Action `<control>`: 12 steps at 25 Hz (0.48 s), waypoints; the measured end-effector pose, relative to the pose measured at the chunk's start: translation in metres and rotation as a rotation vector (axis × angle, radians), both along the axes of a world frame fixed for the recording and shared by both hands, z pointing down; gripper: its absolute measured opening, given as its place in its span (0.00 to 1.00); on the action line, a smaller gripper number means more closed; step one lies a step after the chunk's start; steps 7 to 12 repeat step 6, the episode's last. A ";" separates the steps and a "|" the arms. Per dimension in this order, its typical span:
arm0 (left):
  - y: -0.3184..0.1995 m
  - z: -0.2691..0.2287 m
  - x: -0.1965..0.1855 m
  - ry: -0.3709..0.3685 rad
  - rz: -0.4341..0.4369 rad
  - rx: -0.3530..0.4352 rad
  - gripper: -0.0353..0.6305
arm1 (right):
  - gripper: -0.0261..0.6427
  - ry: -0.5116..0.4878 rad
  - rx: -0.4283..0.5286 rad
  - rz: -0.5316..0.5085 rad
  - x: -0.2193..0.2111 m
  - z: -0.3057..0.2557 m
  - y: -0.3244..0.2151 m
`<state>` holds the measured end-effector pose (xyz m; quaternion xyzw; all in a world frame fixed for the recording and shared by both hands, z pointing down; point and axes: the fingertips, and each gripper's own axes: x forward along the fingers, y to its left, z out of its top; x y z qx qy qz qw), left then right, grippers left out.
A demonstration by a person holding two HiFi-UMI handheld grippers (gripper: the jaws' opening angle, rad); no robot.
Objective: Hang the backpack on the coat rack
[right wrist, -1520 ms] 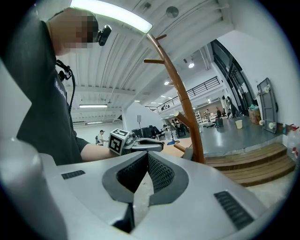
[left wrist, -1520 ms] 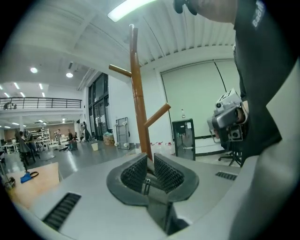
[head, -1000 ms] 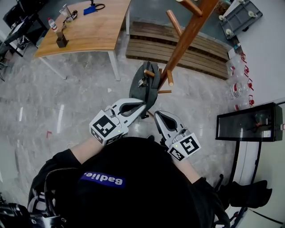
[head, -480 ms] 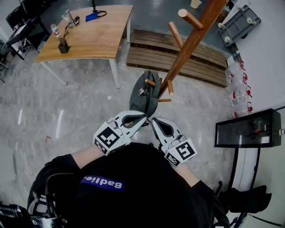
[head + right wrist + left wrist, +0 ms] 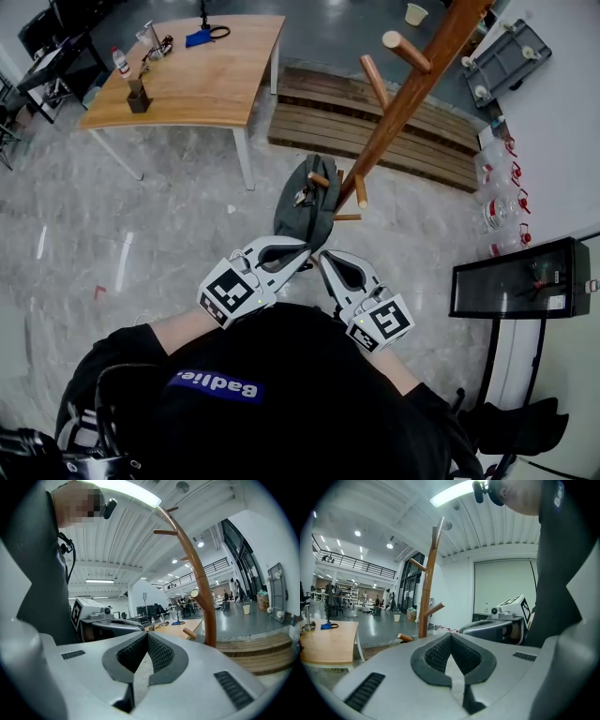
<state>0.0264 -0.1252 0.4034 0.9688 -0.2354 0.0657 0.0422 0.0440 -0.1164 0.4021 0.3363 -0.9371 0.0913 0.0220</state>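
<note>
- Grey stone floor (image 5: 169,234) spreads below you, with a wooden table (image 5: 206,80) at the far left.
- The rack (image 5: 403,103) rises at the far right, and the backpack (image 5: 305,206) hangs on a low peg (image 5: 319,178) of it, just beyond your grippers.
- Your left gripper (image 5: 302,246) sits near your chest, its jaws pressed together with nothing between them.
- Your right gripper (image 5: 324,255) is just beside it on the right, its jaws also closed and empty.
</note>
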 end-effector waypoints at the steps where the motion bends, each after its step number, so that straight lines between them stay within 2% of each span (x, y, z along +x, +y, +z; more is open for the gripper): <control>1: 0.000 0.000 -0.001 -0.001 -0.001 0.001 0.07 | 0.05 0.000 0.000 -0.001 -0.001 0.000 0.000; 12: 0.002 0.002 -0.001 -0.004 -0.002 -0.004 0.07 | 0.05 0.002 -0.010 0.000 -0.002 0.001 0.002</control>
